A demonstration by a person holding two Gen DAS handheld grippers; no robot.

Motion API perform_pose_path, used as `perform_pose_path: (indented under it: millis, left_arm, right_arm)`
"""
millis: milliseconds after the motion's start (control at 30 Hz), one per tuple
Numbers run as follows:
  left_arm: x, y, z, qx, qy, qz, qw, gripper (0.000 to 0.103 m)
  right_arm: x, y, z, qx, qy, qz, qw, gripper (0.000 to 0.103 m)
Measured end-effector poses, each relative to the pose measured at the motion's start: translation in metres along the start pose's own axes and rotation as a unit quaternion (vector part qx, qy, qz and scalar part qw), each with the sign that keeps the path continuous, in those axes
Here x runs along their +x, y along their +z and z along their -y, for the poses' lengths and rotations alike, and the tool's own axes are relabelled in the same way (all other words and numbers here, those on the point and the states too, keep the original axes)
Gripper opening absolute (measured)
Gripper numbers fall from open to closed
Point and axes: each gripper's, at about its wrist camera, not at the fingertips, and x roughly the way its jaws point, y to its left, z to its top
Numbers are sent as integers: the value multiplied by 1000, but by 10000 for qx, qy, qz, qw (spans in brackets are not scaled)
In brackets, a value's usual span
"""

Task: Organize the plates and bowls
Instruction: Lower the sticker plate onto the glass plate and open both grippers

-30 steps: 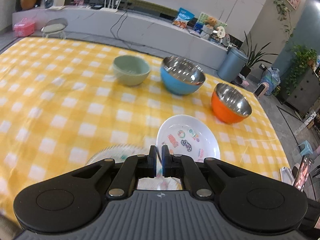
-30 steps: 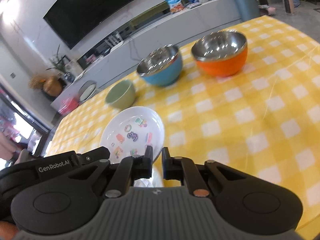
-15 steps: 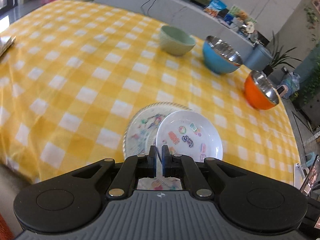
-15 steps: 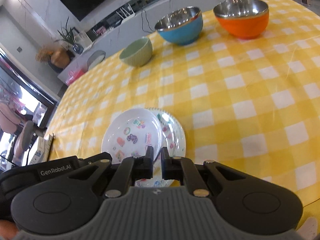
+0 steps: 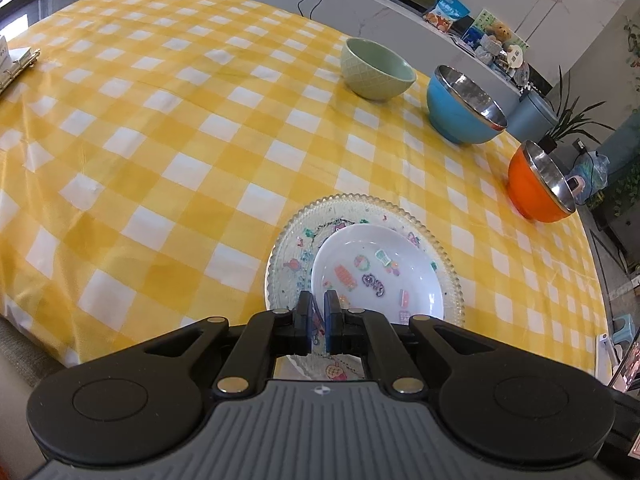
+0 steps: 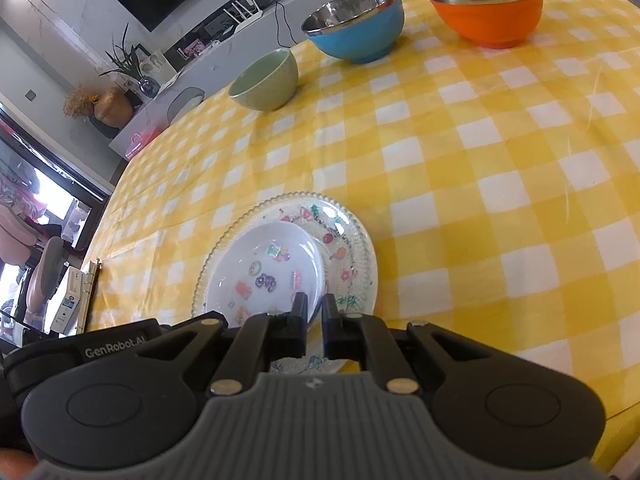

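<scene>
A small white plate (image 5: 376, 272) with cartoon stickers lies over a larger clear beaded plate (image 5: 292, 248) on the yellow checked tablecloth; I cannot tell whether they touch. My left gripper (image 5: 318, 304) is shut on the white plate's near-left rim. My right gripper (image 6: 314, 304) is shut on the near-right rim of the same white plate (image 6: 268, 276), and the clear plate (image 6: 352, 248) shows around it. At the table's far side stand a green bowl (image 5: 378, 68), a blue steel-lined bowl (image 5: 464, 108) and an orange steel-lined bowl (image 5: 540, 184).
A binder and a box (image 6: 76, 300) lie at the table's left edge. The tablecloth's front edge (image 5: 48, 344) drops off close to the plates. Behind the table runs a low grey cabinet (image 5: 400, 12) with snacks and cables.
Both grippers have come down and forward with the white plate still held. It hung beside and above the clear plate before; it is now low over that plate.
</scene>
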Motion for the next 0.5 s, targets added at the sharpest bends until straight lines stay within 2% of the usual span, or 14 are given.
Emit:
perform_pose_path:
  millis: [167,267,333,400,500]
  left_arm:
    - [0,-1,2,91,8,17,10000,6]
    - [-1,-1,3,128,33,28,9999,6]
    - [-2,-1,4,133,41,34,9999,14]
    - [-4,1,3,76,18,32,10000,21]
    - [-10,3,4,85,83,100,9999,30]
  right_arm:
    - [-2,-1,0,-35,-7,-4,10000,5]
    - [-4,-2,-2,-158,-24,30,9999,9]
    - [-5,-2,-5,-270,-61,90,9996,10]
    - [-8,-2,-6,-332,-75,130,9993,23]
    - [-15,0,-8,-397,-69,189,9990,33]
